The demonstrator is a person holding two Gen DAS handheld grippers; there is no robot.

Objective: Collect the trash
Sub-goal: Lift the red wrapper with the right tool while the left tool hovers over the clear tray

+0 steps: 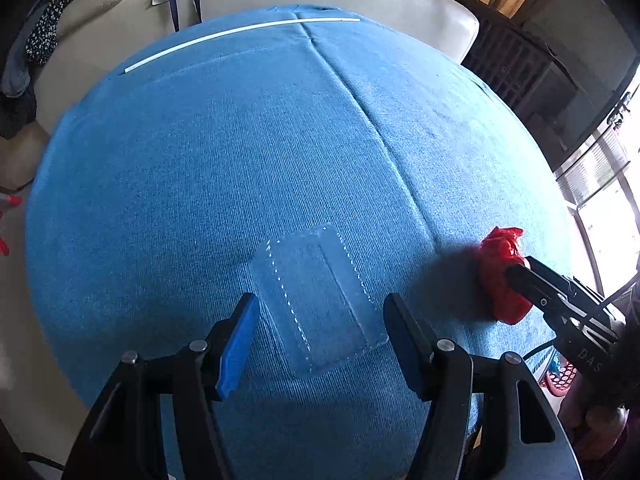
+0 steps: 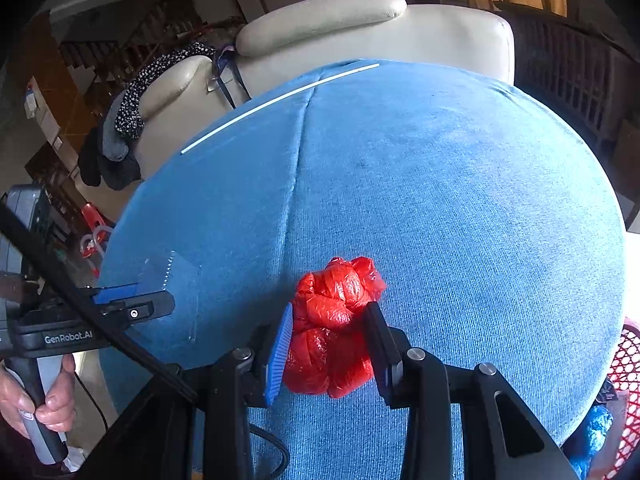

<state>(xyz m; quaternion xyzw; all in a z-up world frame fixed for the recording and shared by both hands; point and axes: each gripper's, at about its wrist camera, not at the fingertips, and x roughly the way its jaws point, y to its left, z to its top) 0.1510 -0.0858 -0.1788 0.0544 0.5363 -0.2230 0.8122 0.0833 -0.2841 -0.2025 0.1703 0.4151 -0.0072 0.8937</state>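
Right gripper (image 2: 328,336) clamping red bag (image 2: 334,324), clear wrapper (image 1: 316,300) between left gripper (image 1: 320,324) fingers

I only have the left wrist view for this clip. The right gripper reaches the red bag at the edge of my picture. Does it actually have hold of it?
Observer: Yes. The right wrist view shows the right gripper with both fingers pressed against the sides of the crumpled red bag.
Operator: And what is holding the left gripper? My view shows only its fingers.
Observer: A bare hand is wrapped around the handle of the left gripper, at the lower left of the right wrist view.
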